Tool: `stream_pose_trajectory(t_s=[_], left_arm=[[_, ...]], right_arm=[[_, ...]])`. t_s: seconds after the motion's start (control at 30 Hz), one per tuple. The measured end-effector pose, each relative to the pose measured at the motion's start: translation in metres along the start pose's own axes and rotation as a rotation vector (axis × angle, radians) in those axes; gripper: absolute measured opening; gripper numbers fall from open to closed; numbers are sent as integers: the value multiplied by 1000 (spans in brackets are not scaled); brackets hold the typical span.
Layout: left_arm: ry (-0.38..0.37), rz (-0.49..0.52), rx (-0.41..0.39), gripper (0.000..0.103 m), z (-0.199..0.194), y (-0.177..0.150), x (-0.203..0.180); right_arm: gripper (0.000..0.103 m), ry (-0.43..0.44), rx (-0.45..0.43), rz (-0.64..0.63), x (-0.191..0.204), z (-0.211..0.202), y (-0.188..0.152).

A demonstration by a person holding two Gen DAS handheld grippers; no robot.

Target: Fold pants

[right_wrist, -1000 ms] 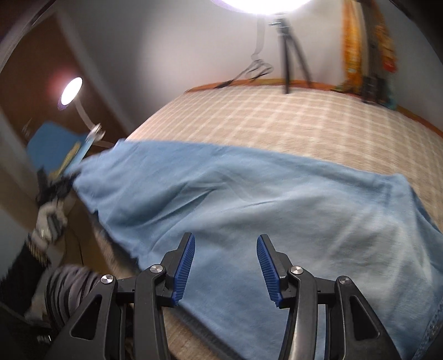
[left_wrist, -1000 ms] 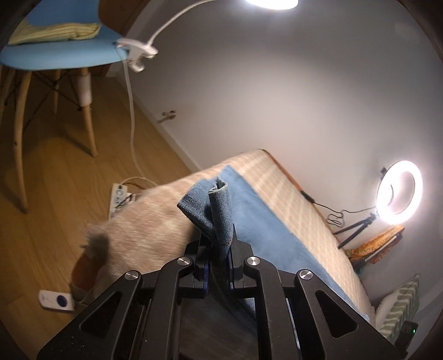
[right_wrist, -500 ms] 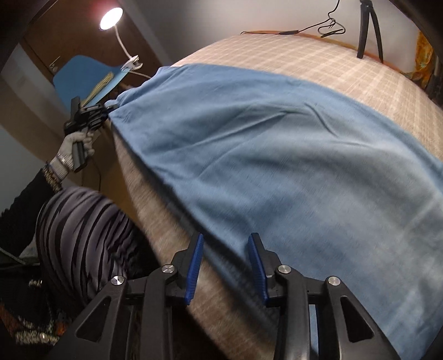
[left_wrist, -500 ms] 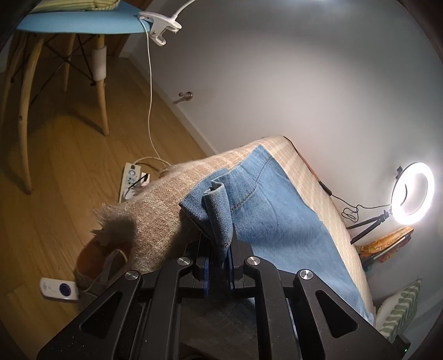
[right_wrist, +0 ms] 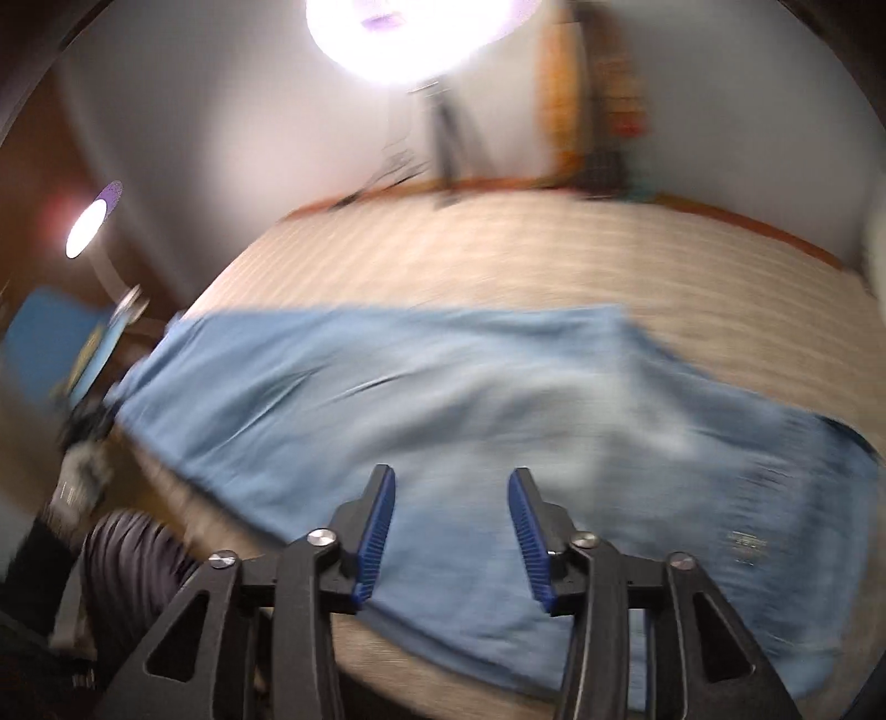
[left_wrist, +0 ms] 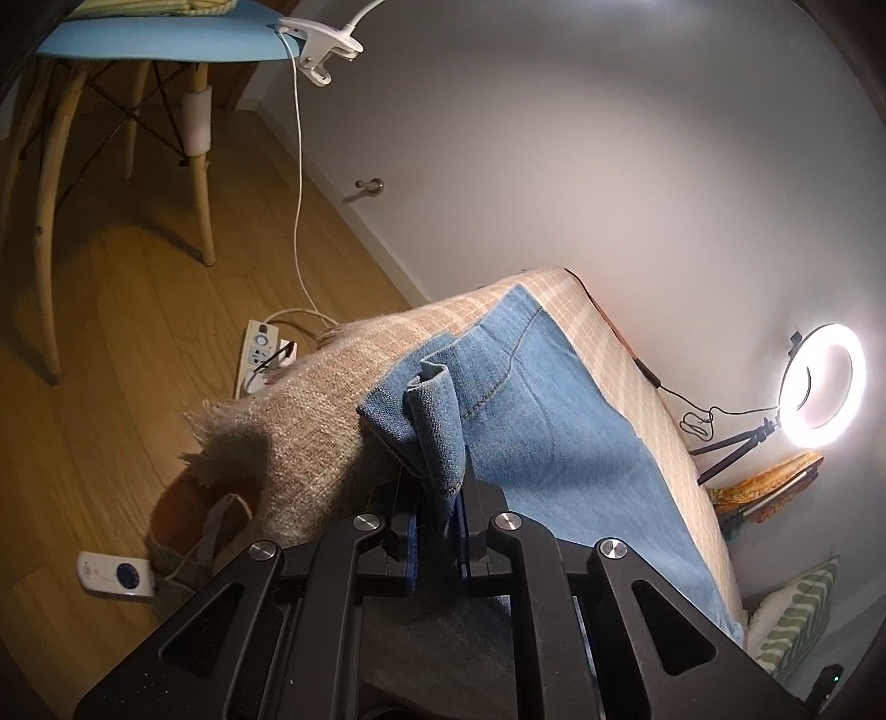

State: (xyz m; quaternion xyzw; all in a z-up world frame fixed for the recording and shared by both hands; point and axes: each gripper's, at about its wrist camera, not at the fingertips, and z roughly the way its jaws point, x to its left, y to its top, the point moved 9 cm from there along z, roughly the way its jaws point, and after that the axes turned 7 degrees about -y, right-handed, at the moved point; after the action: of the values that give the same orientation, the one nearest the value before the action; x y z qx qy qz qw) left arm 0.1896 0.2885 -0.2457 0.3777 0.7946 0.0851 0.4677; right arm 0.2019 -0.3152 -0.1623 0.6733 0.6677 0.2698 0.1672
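One pants (left_wrist: 559, 443), two lamps (left_wrist: 823, 385), one chair (left_wrist: 160, 39).

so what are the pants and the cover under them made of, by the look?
Pants: looks like light blue denim; twill weave and stitched seams show, matte finish. Cover: seemingly a coarse woven wool-like blanket, beige checks, fuzzy fringed edge. Fibre content of either can't be confirmed.

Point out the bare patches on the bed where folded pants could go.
Free: the checked blanket between the pants and the wall-side edge with the tripod. Crowded: the near side, where the pants sprawl, left tongs clamping a corner, right tongs opening above.
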Motion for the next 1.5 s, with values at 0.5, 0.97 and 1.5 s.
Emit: stream_pose_trajectory(t_s=[0.5, 0.97, 1.5], left_arm=[[-2, -6, 3, 12, -5, 3, -7], [-27, -8, -22, 12, -6, 6, -11], [-30, -8, -84, 15, -4, 20, -14]], right_arm=[[30, -184, 129, 21, -93, 91, -4], [45, -15, -12, 14, -4, 51, 50], [51, 180, -44, -177, 168, 65, 71]])
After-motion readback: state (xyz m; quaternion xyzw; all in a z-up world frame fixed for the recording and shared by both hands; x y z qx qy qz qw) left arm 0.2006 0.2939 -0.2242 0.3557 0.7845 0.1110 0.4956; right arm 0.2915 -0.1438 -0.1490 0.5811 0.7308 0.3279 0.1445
